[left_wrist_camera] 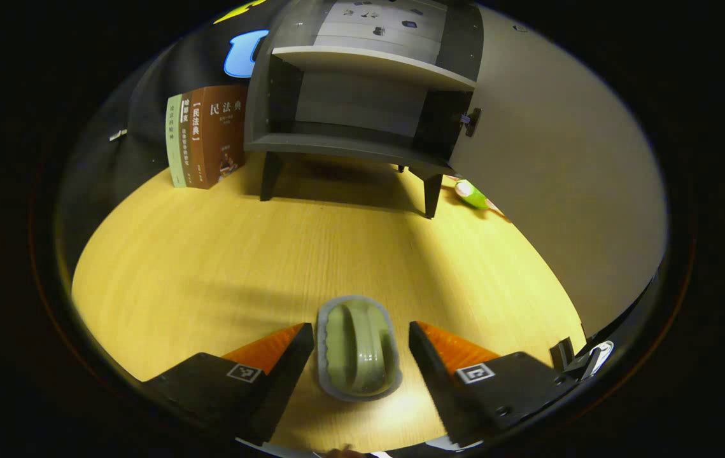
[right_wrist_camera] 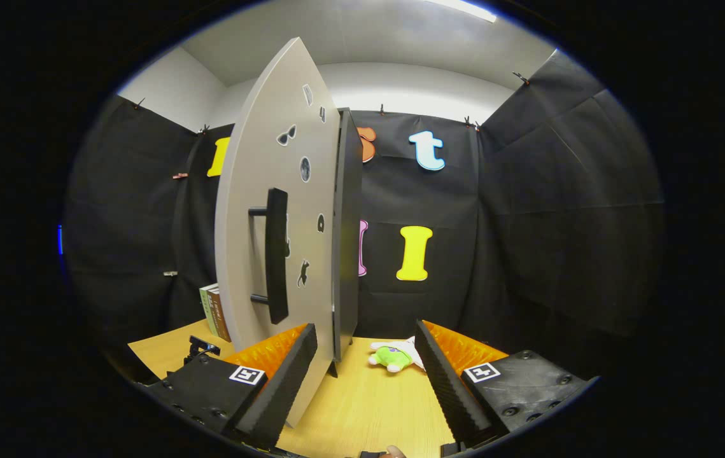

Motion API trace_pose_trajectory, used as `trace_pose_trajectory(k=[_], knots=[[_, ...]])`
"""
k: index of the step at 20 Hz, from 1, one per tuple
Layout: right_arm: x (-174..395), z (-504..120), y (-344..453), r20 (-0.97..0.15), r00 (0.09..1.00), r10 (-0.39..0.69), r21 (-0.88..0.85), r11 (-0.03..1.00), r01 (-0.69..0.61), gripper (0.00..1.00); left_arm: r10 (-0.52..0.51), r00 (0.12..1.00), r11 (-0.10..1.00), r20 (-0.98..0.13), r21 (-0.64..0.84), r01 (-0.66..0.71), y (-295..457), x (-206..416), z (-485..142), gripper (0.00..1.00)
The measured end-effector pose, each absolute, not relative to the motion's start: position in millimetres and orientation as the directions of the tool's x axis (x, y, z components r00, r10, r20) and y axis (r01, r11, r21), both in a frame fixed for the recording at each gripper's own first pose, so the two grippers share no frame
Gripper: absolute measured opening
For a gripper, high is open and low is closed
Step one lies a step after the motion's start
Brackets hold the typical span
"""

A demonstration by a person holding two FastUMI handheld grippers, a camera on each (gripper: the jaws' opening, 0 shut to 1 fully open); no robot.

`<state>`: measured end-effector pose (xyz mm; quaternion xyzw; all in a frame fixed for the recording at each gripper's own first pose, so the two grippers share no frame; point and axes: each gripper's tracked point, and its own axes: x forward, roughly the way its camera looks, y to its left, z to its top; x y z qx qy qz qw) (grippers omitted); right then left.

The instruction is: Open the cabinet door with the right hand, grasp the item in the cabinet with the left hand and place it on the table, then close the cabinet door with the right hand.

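The item, an olive-green oval piece with a grey rim (left_wrist_camera: 357, 350), lies on the wooden table (left_wrist_camera: 209, 267). My left gripper (left_wrist_camera: 361, 327) is open around it, with a gap on each side. The dark cabinet (left_wrist_camera: 362, 143) stands on legs at the back, its shelves bare. Its pale door (left_wrist_camera: 559, 191) is swung wide open on the right. In the right gripper view the door (right_wrist_camera: 260, 159) is seen nearly edge-on, with its black bar handle (right_wrist_camera: 276, 254) facing me. My right gripper (right_wrist_camera: 366, 327) is open close to the door's lower edge, holding nothing.
Books (left_wrist_camera: 206, 137) stand upright to the left of the cabinet, also seen past the door (right_wrist_camera: 214, 312). A green and white plush toy (left_wrist_camera: 471, 194) lies on the table behind the door (right_wrist_camera: 393, 356). Black cloth walls close in the booth.
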<state>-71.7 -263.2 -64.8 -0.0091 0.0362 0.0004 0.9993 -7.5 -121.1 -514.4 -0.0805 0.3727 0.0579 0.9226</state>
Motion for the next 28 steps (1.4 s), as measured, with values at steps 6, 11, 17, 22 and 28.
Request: trace_pose_trajectory(k=[6,11,17,22,28], knots=[[-75,-34,-233,-0.011,0.989,0.146,0.077,0.987,-0.144,0.98,0.055,0.883,0.998,-0.467,0.007,-0.059,-114,-12,-349,0.95],[-67,-23,-216,0.018,0.965,0.261,0.145,0.954,-0.261,1.00,0.083,0.945,0.997,-0.317,0.030,-0.078,-104,-25,-217,0.95],[-42,-29,-194,0.014,0.921,0.390,0.109,0.915,-0.389,0.98,0.194,0.973,0.973,-0.122,0.146,-0.176,-96,-56,-108,0.92],[-33,-32,-179,0.006,0.880,0.476,0.107,0.874,-0.473,0.96,0.276,0.957,0.956,-0.094,0.132,-0.263,-95,-85,-95,0.93],[-22,-38,-155,-0.005,0.849,0.528,0.162,0.839,-0.520,0.96,0.288,0.952,0.955,-0.103,0.099,-0.278,-75,-77,-95,0.96]])
